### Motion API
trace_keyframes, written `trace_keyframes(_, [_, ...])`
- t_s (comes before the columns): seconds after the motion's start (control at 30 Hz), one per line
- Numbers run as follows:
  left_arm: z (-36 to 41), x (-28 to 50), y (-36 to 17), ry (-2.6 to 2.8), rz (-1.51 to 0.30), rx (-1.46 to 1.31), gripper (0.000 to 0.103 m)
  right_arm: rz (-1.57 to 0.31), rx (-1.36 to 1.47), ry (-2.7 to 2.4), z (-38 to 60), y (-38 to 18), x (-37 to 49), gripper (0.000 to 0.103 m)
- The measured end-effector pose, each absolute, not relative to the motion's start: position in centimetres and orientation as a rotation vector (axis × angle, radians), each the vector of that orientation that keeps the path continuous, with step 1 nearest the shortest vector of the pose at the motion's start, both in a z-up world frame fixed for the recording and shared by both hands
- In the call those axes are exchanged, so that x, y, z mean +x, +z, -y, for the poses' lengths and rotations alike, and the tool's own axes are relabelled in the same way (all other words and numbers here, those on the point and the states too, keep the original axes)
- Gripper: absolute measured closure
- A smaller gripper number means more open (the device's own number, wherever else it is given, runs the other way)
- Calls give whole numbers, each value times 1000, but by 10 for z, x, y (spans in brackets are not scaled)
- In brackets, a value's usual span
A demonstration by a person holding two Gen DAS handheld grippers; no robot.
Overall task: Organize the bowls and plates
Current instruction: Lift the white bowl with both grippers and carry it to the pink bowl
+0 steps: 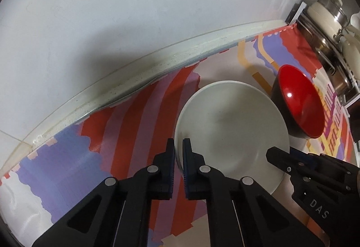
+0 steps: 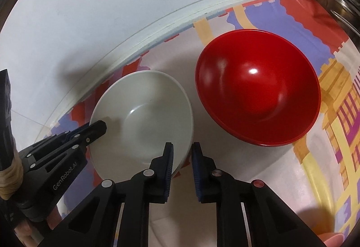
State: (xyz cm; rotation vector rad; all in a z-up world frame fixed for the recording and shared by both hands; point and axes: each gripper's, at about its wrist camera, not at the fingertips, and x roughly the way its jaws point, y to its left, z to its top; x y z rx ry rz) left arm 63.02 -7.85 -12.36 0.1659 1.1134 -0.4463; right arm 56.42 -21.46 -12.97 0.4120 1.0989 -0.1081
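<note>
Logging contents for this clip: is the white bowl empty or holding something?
Empty: the white bowl shows only its bare inner surface, with nothing inside it.

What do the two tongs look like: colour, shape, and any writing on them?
Both the left tongs and the right tongs are matte black with angular, cut-out linkages, round silver pivot pins, and ribbed blue pads. One pin on the right tongs is red. Their sides read "GenRobot.AI" and "DAS".

A plain white bowl [image 2: 144, 116] sits upright on the patterned surface [image 2: 236, 170] near the wall; just beside it, a larger bowl [image 2: 258, 89], glossy red inside and black outside, also stands upright
</note>
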Motion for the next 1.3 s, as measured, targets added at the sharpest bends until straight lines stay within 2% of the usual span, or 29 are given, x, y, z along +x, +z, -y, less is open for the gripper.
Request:
trace_keyframes(0.37, [66, 582, -86, -431, -1082, 112, 95, -1084, 365, -78, 211, -100, 541, 87])
trace_keyframes(0.77, [68, 501, -42, -428, -1007, 69, 93, -1030, 334, -46, 221, -62, 474, 87])
trace_keyframes(1.3, [112, 408, -23, -460, -1000, 38, 92, -945, 284, -64, 267, -38, 378, 87])
